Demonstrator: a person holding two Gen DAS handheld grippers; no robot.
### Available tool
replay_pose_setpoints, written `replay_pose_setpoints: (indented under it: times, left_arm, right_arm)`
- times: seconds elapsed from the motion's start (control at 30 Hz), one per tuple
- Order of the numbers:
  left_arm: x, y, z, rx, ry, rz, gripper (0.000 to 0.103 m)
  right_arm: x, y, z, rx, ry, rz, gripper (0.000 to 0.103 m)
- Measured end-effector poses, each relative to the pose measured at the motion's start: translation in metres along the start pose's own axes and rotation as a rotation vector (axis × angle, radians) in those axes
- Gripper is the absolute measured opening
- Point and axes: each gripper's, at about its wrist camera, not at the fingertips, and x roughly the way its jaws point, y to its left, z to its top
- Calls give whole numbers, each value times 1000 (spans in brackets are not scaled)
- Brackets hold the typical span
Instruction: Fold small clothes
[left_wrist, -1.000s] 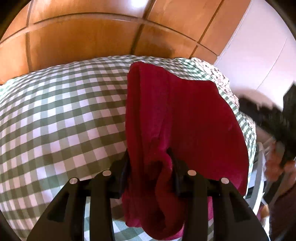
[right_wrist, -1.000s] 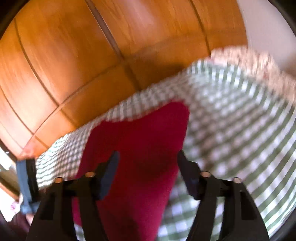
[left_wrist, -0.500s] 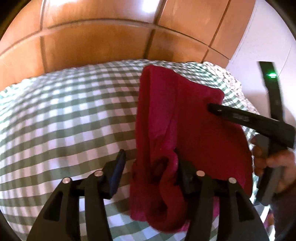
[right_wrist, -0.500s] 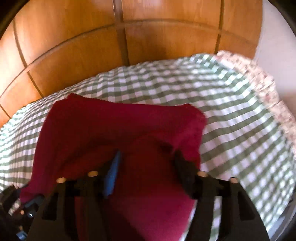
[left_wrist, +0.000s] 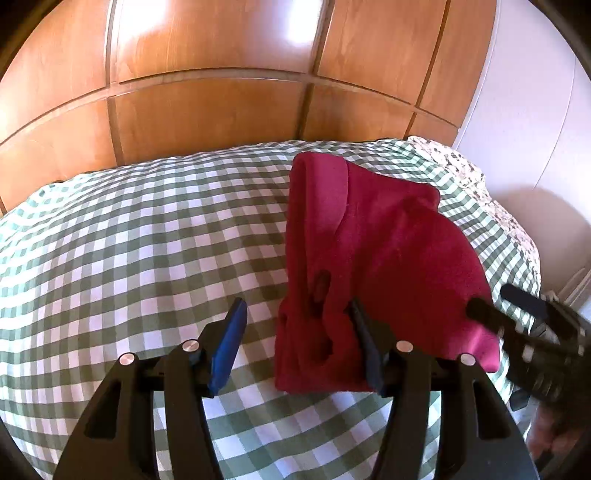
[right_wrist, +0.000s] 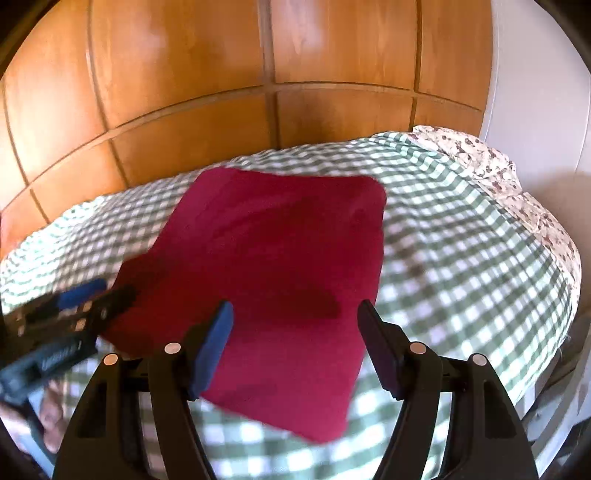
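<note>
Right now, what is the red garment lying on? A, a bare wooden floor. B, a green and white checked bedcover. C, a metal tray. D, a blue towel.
B: the red garment lies folded on the green and white checked bedcover, with wooden panels behind the bed and both tongs open over it.

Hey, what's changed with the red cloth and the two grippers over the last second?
The left gripper let go: a second ago its fingers pinched a bunched fold of the red cloth, now they stand open with the cloth lying beside its right finger. The right gripper swung in over the cloth and hangs open above it. The cloth now lies flatter, folded. The checked cover and wooden panels are unchanged.
</note>
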Motion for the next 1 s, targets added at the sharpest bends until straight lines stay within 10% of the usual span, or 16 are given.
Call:
replay_pose_setpoints:
  times: [0.57, 0.73, 1.0]
  left_arm:
    - [-32, 26, -20, -98, -49, 36, 87]
    - [-60, 37, -31, -119, -101, 128, 97]
    - [-87, 35, -46, -132, -161, 175, 100]
  right_arm:
    - [3, 25, -28, 4, 56, -118, 67]
    - [-21, 26, -27, 63, 10, -150, 93]
    - [-58, 30, -32, 152, -106, -215, 99]
